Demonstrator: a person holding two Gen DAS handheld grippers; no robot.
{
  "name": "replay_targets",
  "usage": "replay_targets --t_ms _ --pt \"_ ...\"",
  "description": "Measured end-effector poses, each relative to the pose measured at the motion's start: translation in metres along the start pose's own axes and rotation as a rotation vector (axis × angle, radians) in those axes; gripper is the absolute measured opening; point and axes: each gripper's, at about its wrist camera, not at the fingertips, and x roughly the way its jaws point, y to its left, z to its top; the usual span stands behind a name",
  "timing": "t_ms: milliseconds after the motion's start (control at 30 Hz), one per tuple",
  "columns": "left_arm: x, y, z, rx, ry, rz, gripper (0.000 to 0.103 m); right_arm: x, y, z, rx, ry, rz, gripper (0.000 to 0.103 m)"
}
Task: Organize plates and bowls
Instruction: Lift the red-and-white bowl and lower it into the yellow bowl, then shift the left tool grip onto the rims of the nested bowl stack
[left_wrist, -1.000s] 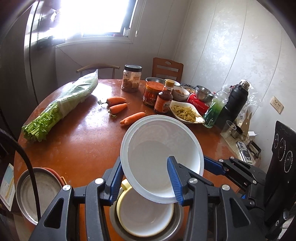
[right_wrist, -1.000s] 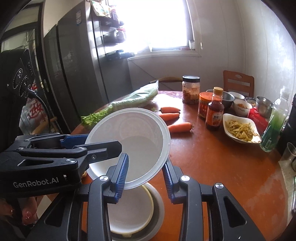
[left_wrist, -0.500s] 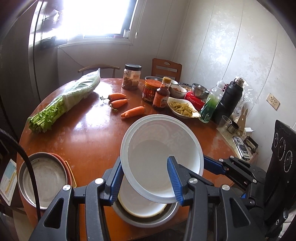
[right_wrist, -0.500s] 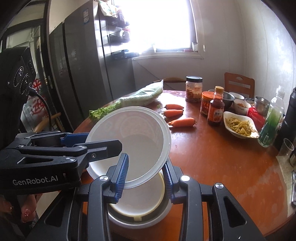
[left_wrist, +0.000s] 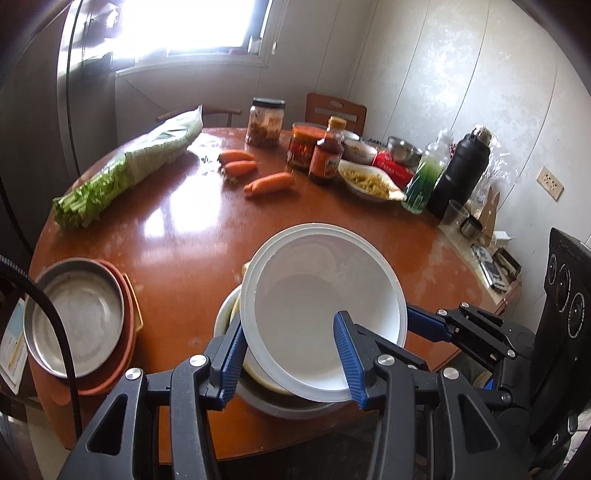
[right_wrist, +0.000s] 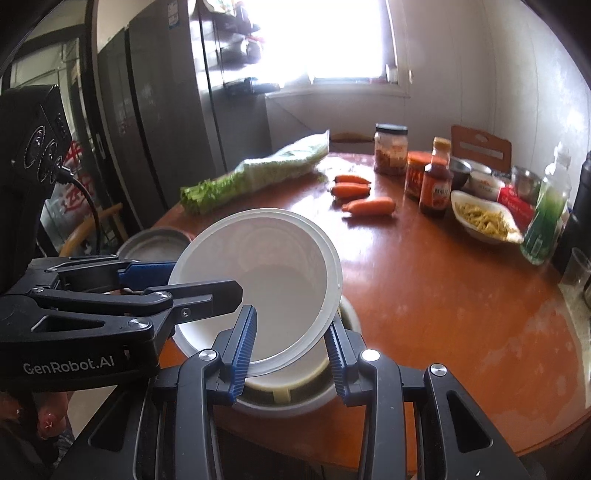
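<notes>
Both tongs, the left gripper (left_wrist: 291, 360) and the right gripper (right_wrist: 290, 347), clench the white bowl's (left_wrist: 321, 310) rim, tilted just above the bowl stack (right_wrist: 295, 391) at the table (left_wrist: 192, 236) edge. Setting it in remains; the plates (left_wrist: 74, 314) sit stacked beside.

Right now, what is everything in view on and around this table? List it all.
round wooden table: 1, orange-brown
white plastic bowl: 1, tilted, gripped by both grippers above the stack
stack of bowls: 1, yellow in steel, near edge
steel plate on orange tray: 1, near left edge
carrots: 3, orange, table middle
bagged celery: 1, green, far left
jars and sauce bottle: 3, far side
dish of noodles: 1, white
black flask: 1, far right
left gripper: black, blue pads
right gripper: black, blue pads
</notes>
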Motion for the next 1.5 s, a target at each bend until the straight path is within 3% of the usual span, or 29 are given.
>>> replay_targets --t_ms 567,1500 --pt "0.029 0.000 -0.012 0.008 0.052 0.035 0.048 0.025 -0.010 -0.016 -0.004 0.058 -0.008 0.039" --pt "0.030 0.009 -0.014 -0.011 0.040 0.045 0.048 0.039 -0.010 -0.019 -0.024 0.084 -0.028 0.041"
